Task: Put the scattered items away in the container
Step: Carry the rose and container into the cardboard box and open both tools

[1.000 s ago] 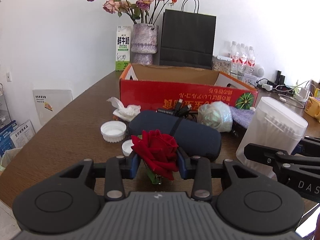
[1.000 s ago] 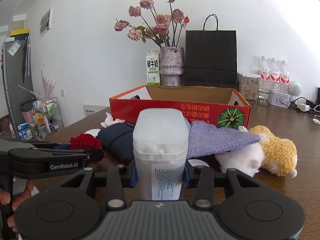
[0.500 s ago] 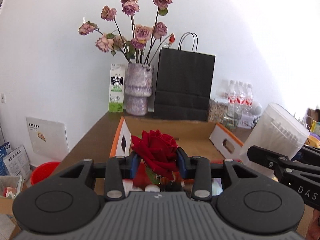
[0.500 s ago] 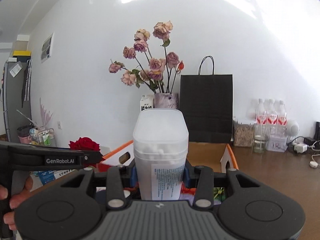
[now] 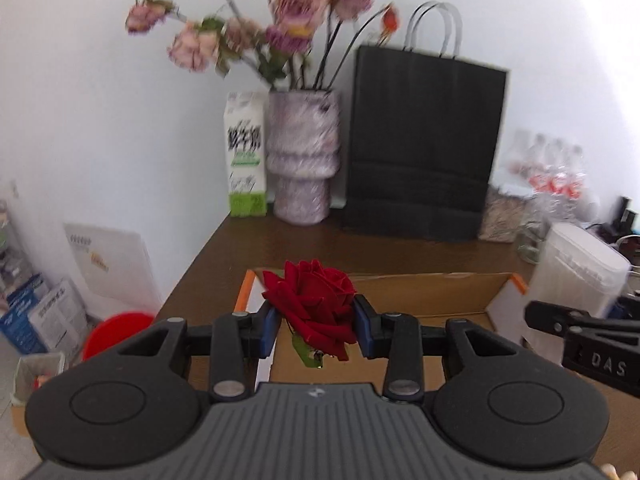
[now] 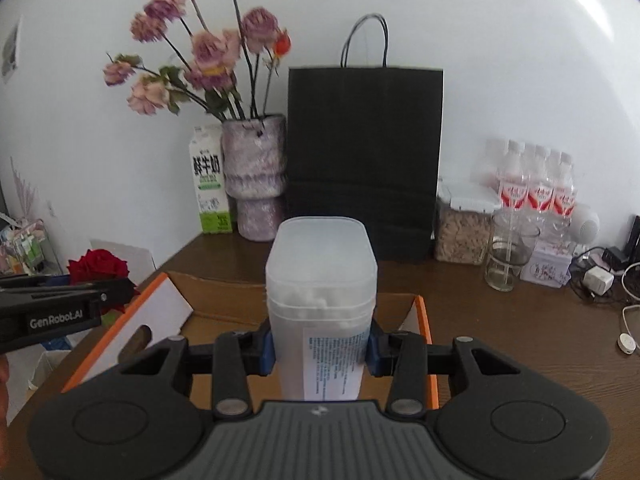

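My left gripper (image 5: 316, 330) is shut on a red rose (image 5: 312, 306) and holds it above the left part of the open cardboard box (image 5: 420, 292). My right gripper (image 6: 320, 350) is shut on a translucent white cotton swab tub (image 6: 322, 300) with a printed label, held upright above the box (image 6: 224, 300). The tub also shows at the right of the left wrist view (image 5: 576, 276). The rose and the left gripper show at the left of the right wrist view (image 6: 98, 266). The box floor is mostly hidden by both grippers.
Behind the box on the brown table (image 6: 500, 320) stand a milk carton (image 6: 210, 184), a vase of dried roses (image 6: 256, 176), a black paper bag (image 6: 364, 160), a cereal jar (image 6: 464, 224), a glass (image 6: 510, 256), water bottles (image 6: 536, 184) and cables (image 6: 600, 280). A red bin (image 5: 116, 332) is on the floor at left.
Both grippers rose from table level and moved forward over the box, still holding the rose and the tub. The items on the table in front of the box have dropped out of view.
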